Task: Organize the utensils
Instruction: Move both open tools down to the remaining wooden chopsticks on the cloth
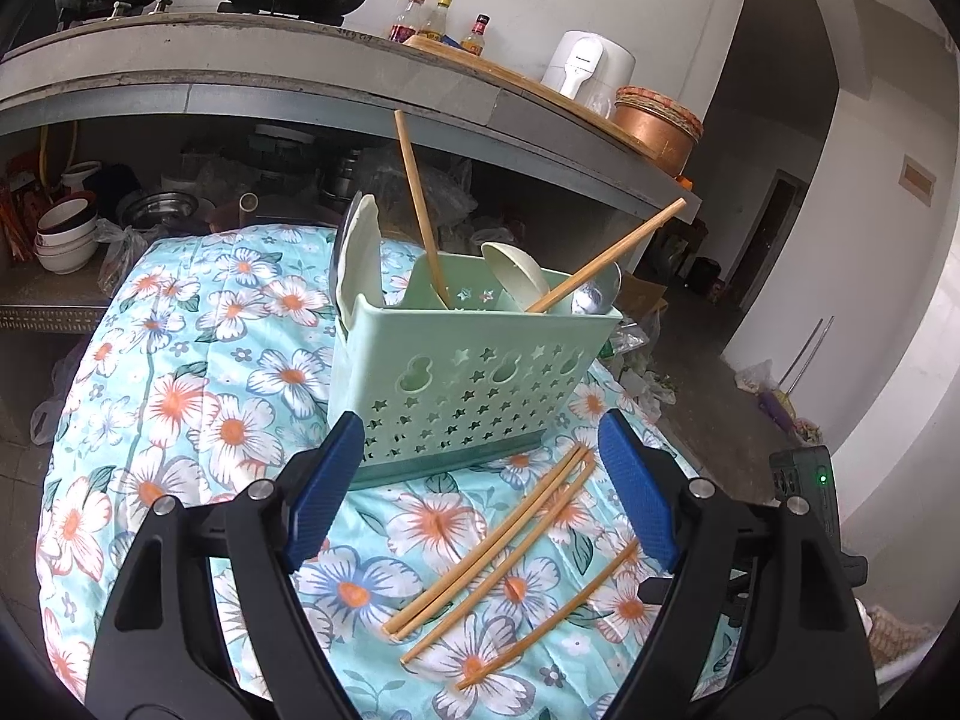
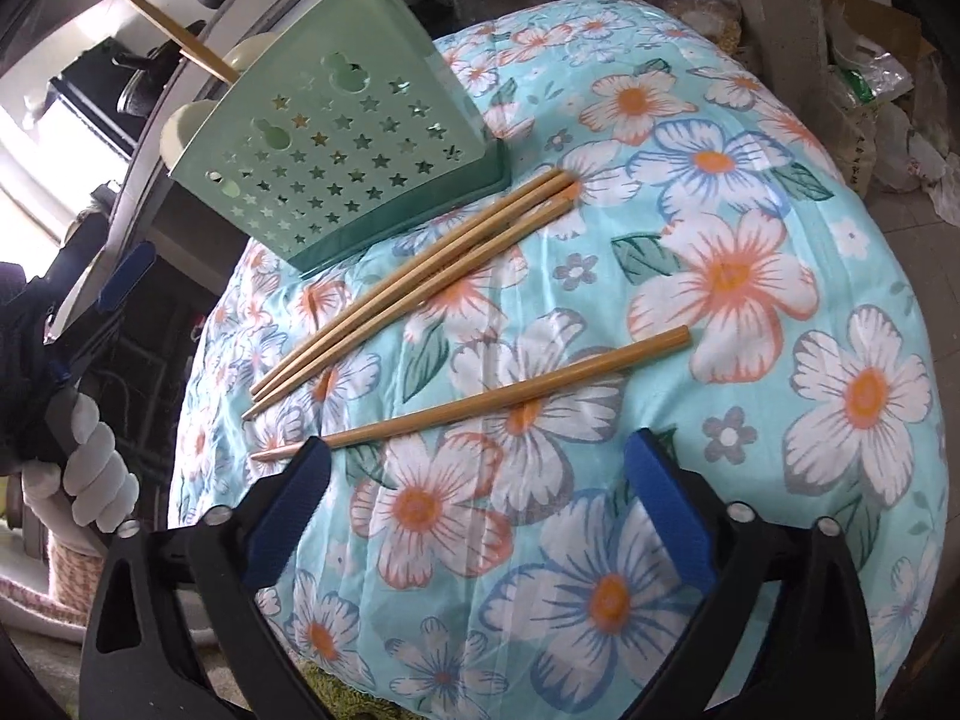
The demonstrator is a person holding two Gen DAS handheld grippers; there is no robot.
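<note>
Hovering wide open and empty, right gripper [image 2: 474,468] sits over the lone chopstick [image 2: 480,393] on the floral cloth [image 2: 750,276] — likely next pick — left gripper [image 1: 480,480], also open, faces the green holder [image 1: 456,372], three chopsticks [image 2: 408,282] beside its base.

You have four loose chopsticks on the flowered cloth [image 2: 750,138]: three lying together [image 2: 414,285] close to the holder's base, and one lying apart [image 2: 480,399] nearer your right gripper. Two more chopsticks stand in the one green utensil holder [image 1: 462,372]: one upright [image 1: 420,210] and one leaning to the right [image 1: 612,255]. That makes six chopsticks in all. In the holder you can also count two pale spoons, one at its left end [image 1: 360,252] and one in the middle [image 1: 516,276], plus one metal spoon [image 1: 594,294] at the right; a second metal piece behind the left pale spoon is too hidden to name.
</note>
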